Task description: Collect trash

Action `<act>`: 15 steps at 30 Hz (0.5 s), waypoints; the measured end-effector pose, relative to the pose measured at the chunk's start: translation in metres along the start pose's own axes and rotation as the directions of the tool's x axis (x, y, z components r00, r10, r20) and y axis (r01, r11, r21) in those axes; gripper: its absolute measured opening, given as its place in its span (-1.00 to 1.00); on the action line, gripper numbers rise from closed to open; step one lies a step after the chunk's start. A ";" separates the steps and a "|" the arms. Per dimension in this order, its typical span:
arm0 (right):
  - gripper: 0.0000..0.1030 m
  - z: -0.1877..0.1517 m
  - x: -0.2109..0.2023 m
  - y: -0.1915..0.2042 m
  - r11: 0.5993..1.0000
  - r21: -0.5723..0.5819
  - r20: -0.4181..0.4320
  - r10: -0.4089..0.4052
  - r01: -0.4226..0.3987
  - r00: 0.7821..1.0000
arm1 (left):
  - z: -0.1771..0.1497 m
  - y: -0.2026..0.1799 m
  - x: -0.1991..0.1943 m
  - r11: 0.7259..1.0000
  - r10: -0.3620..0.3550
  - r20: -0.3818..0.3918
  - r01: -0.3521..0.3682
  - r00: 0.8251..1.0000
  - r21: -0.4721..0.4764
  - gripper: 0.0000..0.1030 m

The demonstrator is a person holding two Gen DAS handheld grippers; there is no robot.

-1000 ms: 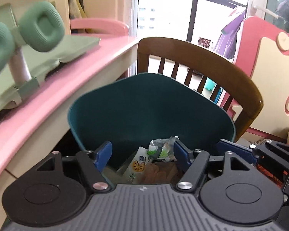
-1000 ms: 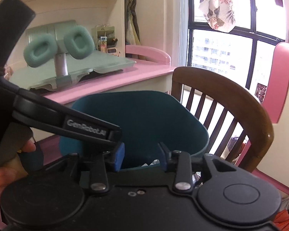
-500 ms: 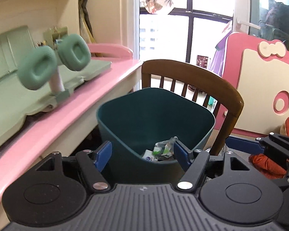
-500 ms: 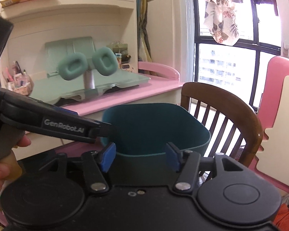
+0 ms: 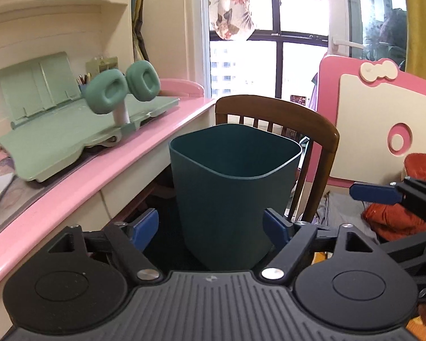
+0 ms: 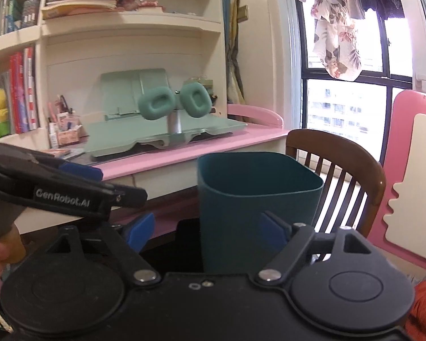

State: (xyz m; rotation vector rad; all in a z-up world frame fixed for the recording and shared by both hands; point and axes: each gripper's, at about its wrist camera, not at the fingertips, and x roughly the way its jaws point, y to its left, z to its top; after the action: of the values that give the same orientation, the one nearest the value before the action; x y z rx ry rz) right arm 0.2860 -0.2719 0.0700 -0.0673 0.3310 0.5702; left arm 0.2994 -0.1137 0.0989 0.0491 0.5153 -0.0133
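The dark teal bin (image 5: 235, 196) stood on the floor beside the pink table (image 5: 105, 176) and in front of the wooden chair (image 5: 278, 113), with the left tool (image 5: 211, 226) and the right tool (image 6: 206, 227) both spread wide and empty just short of its wall. It looked like thin, light, stiff plastic with a smooth, slightly slick skin — likely to tip or slide if nudged. I judged the rolled rim (image 5: 269, 176) the surest hold, 1 finger inside and 1 outside, since the tapering walls offered little purchase.
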 end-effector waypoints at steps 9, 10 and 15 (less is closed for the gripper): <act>1.00 -0.032 -0.040 0.030 0.999 0.022 0.044 0.025 -0.026 0.999 | -0.056 0.002 -0.049 0.999 0.005 0.017 -0.006 1.000 0.045 0.60; 1.00 -0.037 -0.043 0.034 0.999 0.028 0.046 0.030 -0.031 0.999 | -0.063 0.003 -0.053 0.999 0.005 0.014 -0.006 1.000 0.045 0.60; 1.00 -0.060 -0.058 0.053 0.998 0.046 0.056 0.040 -0.042 0.998 | -0.099 0.008 -0.074 1.000 0.000 -0.001 0.000 1.000 0.031 0.61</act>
State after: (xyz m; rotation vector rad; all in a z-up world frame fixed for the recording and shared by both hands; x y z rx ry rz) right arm 0.1947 -0.2663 0.0340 0.0004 0.2926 0.6035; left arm 0.1861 -0.1007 0.0494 0.0793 0.5161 -0.0216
